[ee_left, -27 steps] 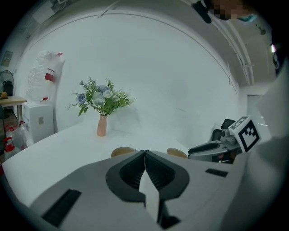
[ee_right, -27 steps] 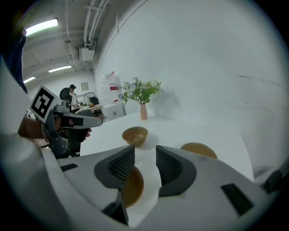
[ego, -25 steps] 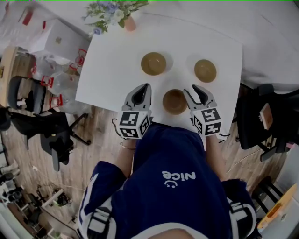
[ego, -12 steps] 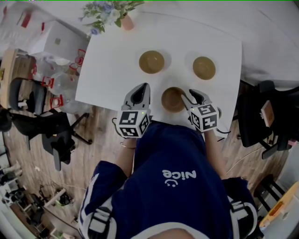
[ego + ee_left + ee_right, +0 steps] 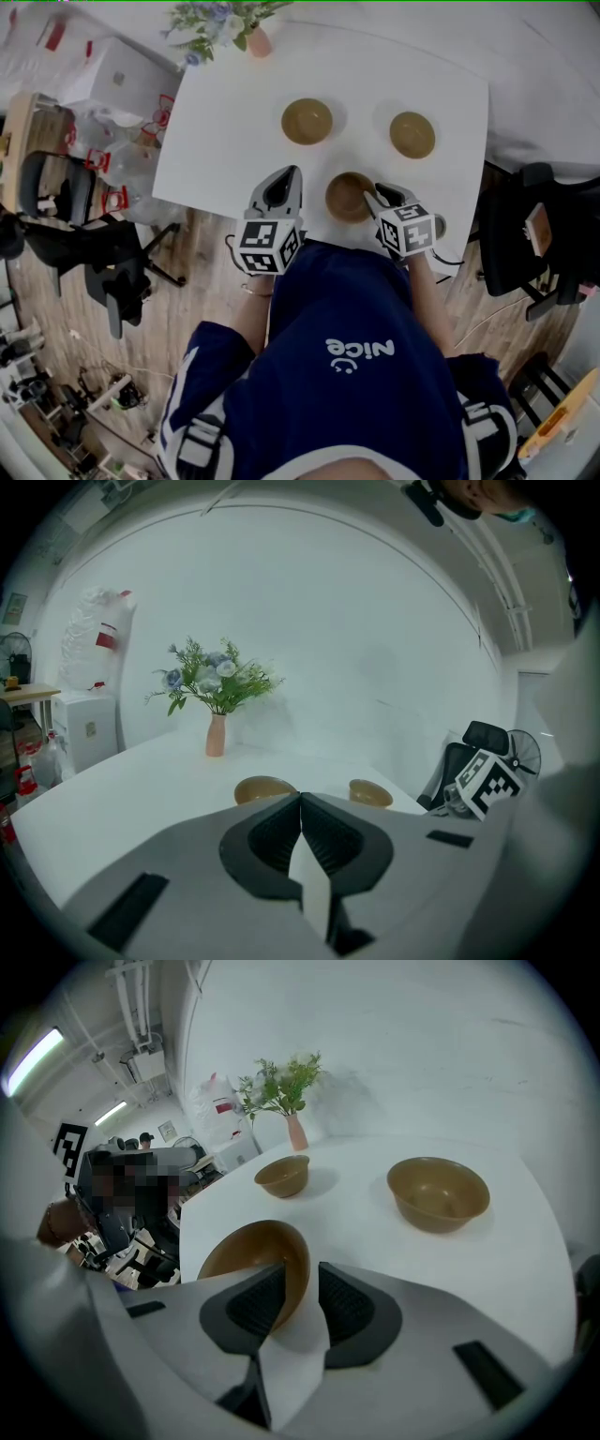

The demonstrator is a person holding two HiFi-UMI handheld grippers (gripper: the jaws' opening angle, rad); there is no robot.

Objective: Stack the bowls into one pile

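Note:
Three brown bowls stand apart on the white table point(image 5: 234, 141): a near bowl point(image 5: 350, 196), a far-left bowl point(image 5: 307, 121) and a far-right bowl point(image 5: 412, 134). My right gripper point(image 5: 380, 195) tilts down over the near bowl's right rim. In the right gripper view the near bowl's point(image 5: 253, 1251) wall stands between the jaws of the right gripper point(image 5: 302, 1265), which are closing; a white gap still shows at the outer pad. My left gripper point(image 5: 281, 187) hovers left of the near bowl, jaws shut on nothing, and its tip point(image 5: 300, 799) points toward the far-left bowl point(image 5: 261, 787).
A pink vase of flowers point(image 5: 234, 28) stands at the table's far-left corner. Black office chairs sit on the floor at the left point(image 5: 94, 253) and at the right point(image 5: 525, 244). The table's near edge runs just under both grippers.
The right gripper has come down and moved left onto the near bowl's rim, rolling a little, with its jaws narrower. The left gripper and all the bowls have stayed put.

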